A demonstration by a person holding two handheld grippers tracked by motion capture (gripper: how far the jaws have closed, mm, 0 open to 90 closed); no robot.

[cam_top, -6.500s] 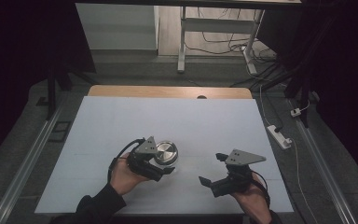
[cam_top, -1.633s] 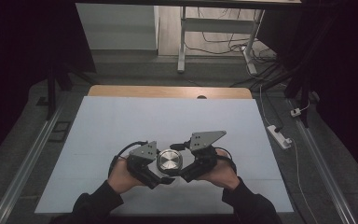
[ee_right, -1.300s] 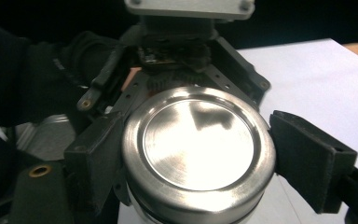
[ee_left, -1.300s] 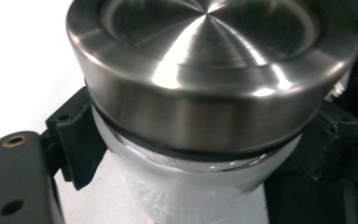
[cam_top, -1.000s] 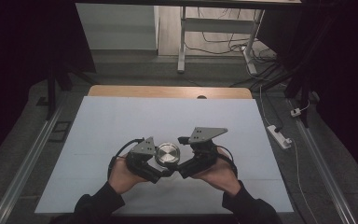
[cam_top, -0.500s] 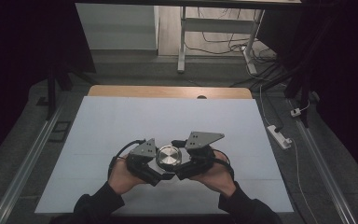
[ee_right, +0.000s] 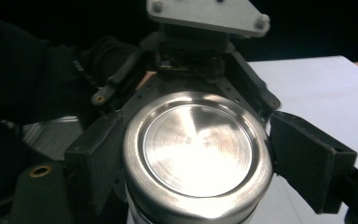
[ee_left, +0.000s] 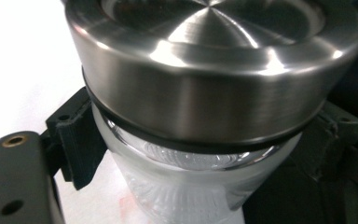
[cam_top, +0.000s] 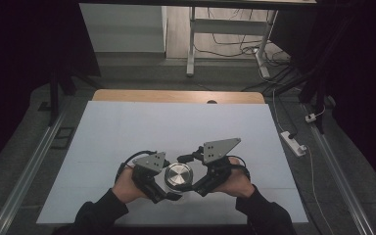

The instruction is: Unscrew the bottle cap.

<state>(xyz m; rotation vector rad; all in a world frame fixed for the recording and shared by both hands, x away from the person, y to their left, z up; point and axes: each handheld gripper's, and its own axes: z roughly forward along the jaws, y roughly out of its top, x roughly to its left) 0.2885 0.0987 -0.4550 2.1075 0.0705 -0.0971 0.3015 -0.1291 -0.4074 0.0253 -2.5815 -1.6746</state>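
A glass jar with a brushed steel lid stands on the white table sheet near the front edge. My left gripper comes in from the left and is shut on the glass just below the lid; its pads press the jar's sides in the left gripper view. My right gripper comes in from the right, shut on the lid. Its black pads sit against the lid's rim on both sides. The left gripper's grey plate shows behind the jar.
A wooden table edge runs along the back of the sheet. A white power strip with cable lies on the floor to the right. A metal stand and loose cables are behind the table. Rails flank both sides.
My right gripper came in from the right to the jar and closed its jaws onto the lid. The left gripper and the jar have stayed where they were.
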